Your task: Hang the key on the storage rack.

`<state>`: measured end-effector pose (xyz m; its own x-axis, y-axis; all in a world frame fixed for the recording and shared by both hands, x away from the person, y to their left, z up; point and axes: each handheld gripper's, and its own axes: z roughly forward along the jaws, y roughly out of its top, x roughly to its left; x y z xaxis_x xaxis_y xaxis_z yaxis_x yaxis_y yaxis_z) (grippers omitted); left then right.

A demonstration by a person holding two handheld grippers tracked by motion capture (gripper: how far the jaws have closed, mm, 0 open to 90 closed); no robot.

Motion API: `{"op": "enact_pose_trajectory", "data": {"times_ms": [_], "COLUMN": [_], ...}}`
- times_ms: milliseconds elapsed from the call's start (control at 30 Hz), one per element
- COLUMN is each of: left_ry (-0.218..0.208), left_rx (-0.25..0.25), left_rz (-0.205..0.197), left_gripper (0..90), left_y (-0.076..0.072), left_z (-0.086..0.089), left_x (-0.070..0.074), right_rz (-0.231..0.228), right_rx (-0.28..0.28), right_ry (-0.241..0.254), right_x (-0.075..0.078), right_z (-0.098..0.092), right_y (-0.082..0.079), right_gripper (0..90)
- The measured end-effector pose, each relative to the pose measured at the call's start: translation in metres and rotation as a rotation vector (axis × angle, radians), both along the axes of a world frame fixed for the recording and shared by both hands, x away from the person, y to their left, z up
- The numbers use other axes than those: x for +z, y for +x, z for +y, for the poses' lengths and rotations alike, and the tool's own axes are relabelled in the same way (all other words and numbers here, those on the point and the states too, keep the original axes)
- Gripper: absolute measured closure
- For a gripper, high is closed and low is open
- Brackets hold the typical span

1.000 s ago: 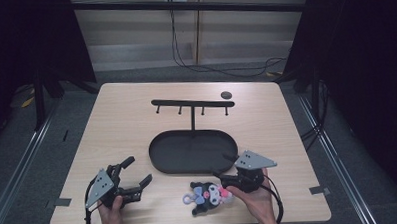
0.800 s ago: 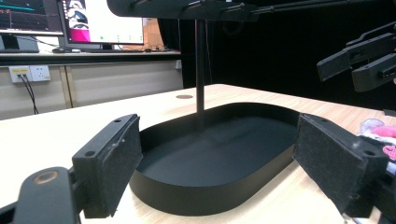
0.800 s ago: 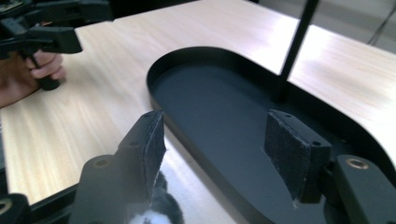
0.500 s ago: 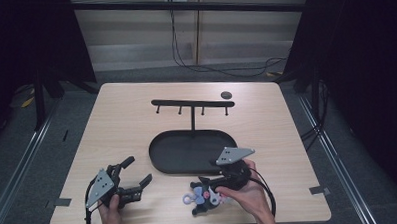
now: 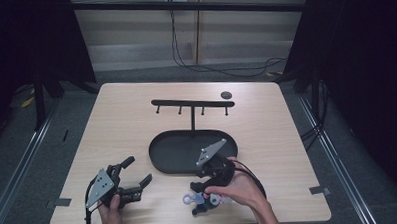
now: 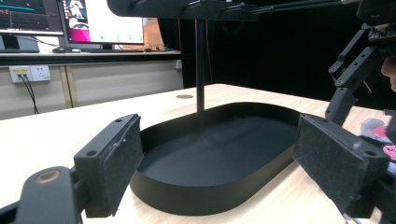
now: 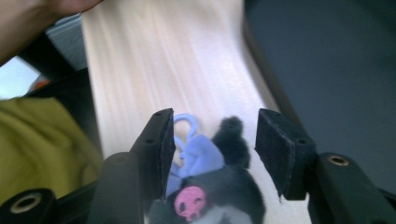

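The plush keychain (image 5: 202, 201) is seen lying on the wooden table (image 5: 127, 124) at about 6 o'clock from the black oval tray (image 5: 163, 161), near the front edge. Compared with the frames of a second and half a second ago, the right gripper (image 5: 198, 197) has been carried from the toy's right side across toward the left and lowered over it. Its jaws have just been closing, and in the right gripper view the toy (image 7: 210, 182) is found between the pads (image 7: 161, 149), which stand apart and are not yet seen pressing on it. A grasp is judged to be imminent; the stand (image 5: 192, 104) with its hooks, rising at 12 o'clock from the tray, is probably meant for hanging.

The toy is made of dark fuzzy fabric with pointed ears, a pink skull badge (image 7: 189, 203) and a pale blue clip loop (image 7: 184, 122) at its top.

The left gripper (image 5: 131, 177) is held at 9 o'clock from the toy, its jaws wide apart and empty.
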<state>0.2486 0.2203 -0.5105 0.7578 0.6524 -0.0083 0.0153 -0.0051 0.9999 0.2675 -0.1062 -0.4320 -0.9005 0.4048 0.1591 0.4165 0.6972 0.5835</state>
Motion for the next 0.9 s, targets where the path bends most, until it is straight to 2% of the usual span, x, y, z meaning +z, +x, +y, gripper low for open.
{"op": "enact_pose_trajectory", "data": {"times_ms": [233,300,367,467,500,600,667,733,800,900], "left_ry": [0.002,0.002,0.002,0.001,0.001,-0.001,0.002,0.003,-0.001,0.003], "left_rx": [0.000,0.000,0.000,0.002,0.002,0.005,0.004,0.005,0.005,0.006], "left_rz": [0.001,0.001,0.000,0.001,0.001,0.005,0.002,0.002,0.005,0.003], "left_gripper": [15.3,15.3,15.3,15.3,15.3,15.3,15.3,15.3,15.3,15.3], "left_y": [0.000,0.000,0.000,0.000,0.000,0.000,0.000,0.000,0.000,0.000], "left_z": [0.000,0.000,0.000,0.000,0.000,0.000,0.000,0.000,0.000,0.000], "left_x": [0.000,0.000,0.000,0.000,0.000,0.000,0.000,0.000,0.000,0.000], "right_rz": [0.038,0.037,0.010,0.038,0.067,0.082,0.120,0.133,0.142,0.160], "right_rx": [0.085,0.087,0.072,0.088,0.117,0.142,0.173,0.196,0.225,0.238], "right_ry": [-0.103,-0.116,-0.130,-0.173,-0.197,-0.219,-0.248,-0.275,-0.318,-0.350], "right_x": [0.007,0.007,0.006,0.004,0.003,0.002,0.001,-0.003,-0.007,-0.010], "right_z": [0.021,0.023,0.026,0.030,0.032,0.036,0.041,0.046,0.053,0.057], "right_y": [0.002,0.003,0.005,0.009,0.010,0.013,0.014,0.015,0.016,0.018], "right_gripper": [52.1,52.1,50.6,52.4,57.2,60.3,63.7,69.4,71.4,72.2]}}
